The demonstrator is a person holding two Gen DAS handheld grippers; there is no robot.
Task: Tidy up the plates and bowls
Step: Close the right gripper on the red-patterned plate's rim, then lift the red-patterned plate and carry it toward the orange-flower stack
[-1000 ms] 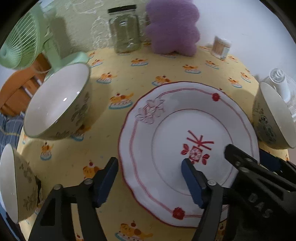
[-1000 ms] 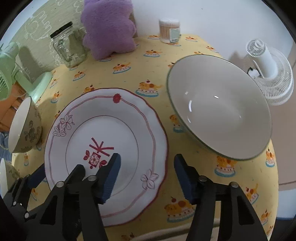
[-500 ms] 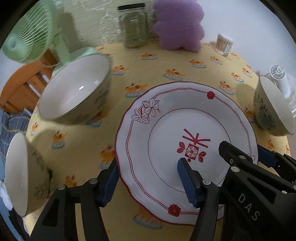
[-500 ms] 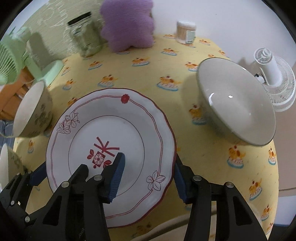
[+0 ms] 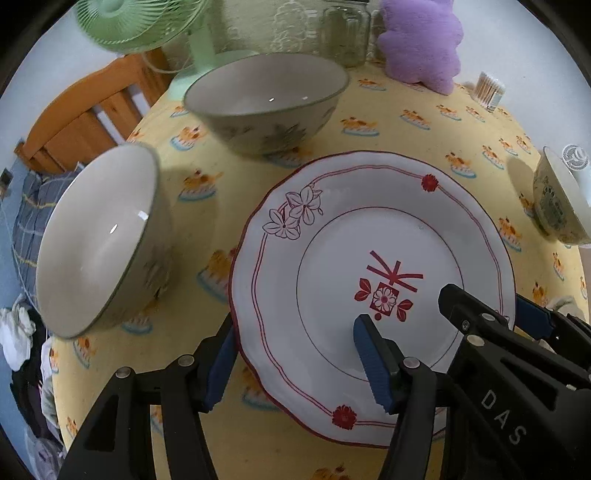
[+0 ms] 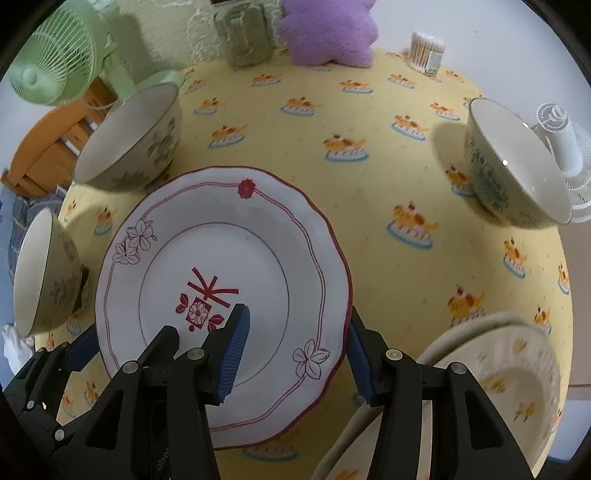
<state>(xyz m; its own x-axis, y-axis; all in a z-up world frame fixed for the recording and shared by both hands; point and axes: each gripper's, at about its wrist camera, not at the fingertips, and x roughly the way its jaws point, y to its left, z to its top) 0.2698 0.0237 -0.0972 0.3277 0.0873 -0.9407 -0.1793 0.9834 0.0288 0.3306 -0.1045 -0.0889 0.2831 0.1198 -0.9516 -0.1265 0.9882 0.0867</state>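
A white plate (image 5: pixel 369 229) with red trim and a red flower mark hangs between both grippers, a little above the yellow tablecloth. My left gripper (image 5: pixel 295 328) is shut on its left rim, one blue pad on top and the other under the edge. My right gripper (image 6: pixel 295 314) is shut on the right rim of the plate (image 6: pixel 229 240) the same way. Three floral bowls stand around it: one at the back left (image 6: pixel 133 136), one at the far left (image 6: pixel 40 273), one at the right (image 6: pixel 517 166).
A cream patterned plate (image 6: pixel 498 369) lies at the near right table edge. A green fan (image 6: pixel 55 62), glass jar (image 6: pixel 243 33), purple plush (image 6: pixel 328 33) and cotton swab tub (image 6: pixel 424 51) line the back. A white fan (image 6: pixel 561 147) stands right, a wooden chair (image 5: pixel 85 122) left.
The plate stayed fixed between both grippers while the table slid past: they carried it left and toward the near edge. The cream plate came into the right wrist view.
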